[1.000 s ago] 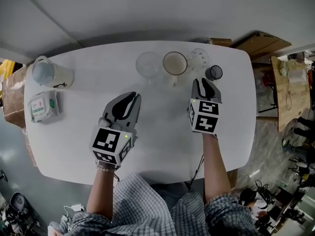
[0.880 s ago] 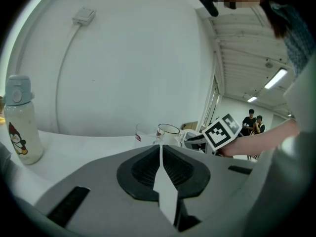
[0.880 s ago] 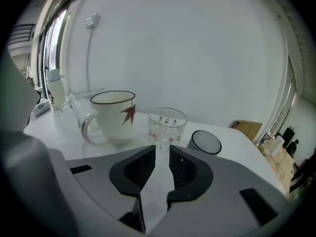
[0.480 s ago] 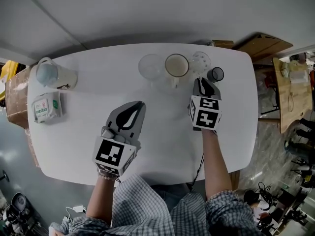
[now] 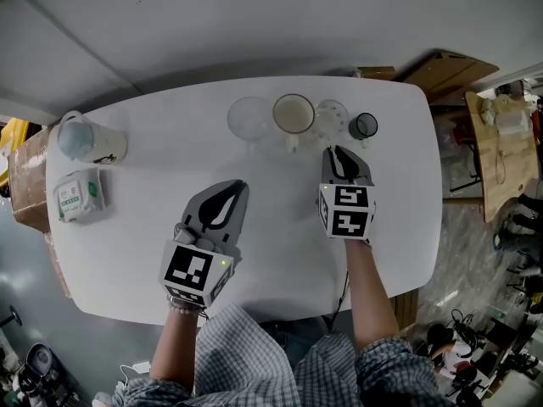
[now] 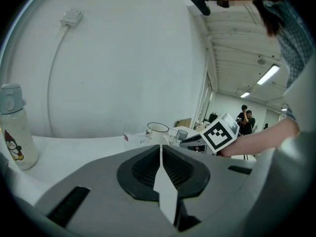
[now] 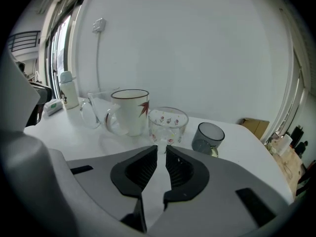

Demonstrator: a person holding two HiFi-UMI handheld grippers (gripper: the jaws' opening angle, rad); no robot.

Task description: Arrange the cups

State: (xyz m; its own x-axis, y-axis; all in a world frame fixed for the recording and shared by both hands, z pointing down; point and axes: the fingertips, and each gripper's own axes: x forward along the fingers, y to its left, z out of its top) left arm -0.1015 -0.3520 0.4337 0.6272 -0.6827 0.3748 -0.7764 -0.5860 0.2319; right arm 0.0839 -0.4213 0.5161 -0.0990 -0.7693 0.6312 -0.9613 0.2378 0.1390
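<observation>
Four cups stand in a row at the table's far edge: a clear glass mug [image 5: 249, 118], a white mug with a brown rim [image 5: 293, 114], a clear patterned glass [image 5: 331, 117] and a small dark grey glass [image 5: 364, 125]. My right gripper [image 5: 337, 150] is shut and empty, a short way in front of the patterned glass [image 7: 168, 124], with the dark glass [image 7: 208, 138] to its right and the white mug [image 7: 131, 111] to its left. My left gripper [image 5: 237, 185] is also shut and empty, over bare table well short of the cups, which show far off around the white mug [image 6: 157, 131].
A white bottle with a pale blue lid [image 5: 89, 142] and a tissue packet [image 5: 78, 197] sit at the table's left end. A cardboard box [image 5: 445, 75] and a wooden table [image 5: 492, 151] lie past the right end. People stand far behind [image 6: 245, 116].
My right gripper has drifted left, from in front of the dark glass to in front of the patterned glass. My left gripper has pulled back slightly. The cups stay put.
</observation>
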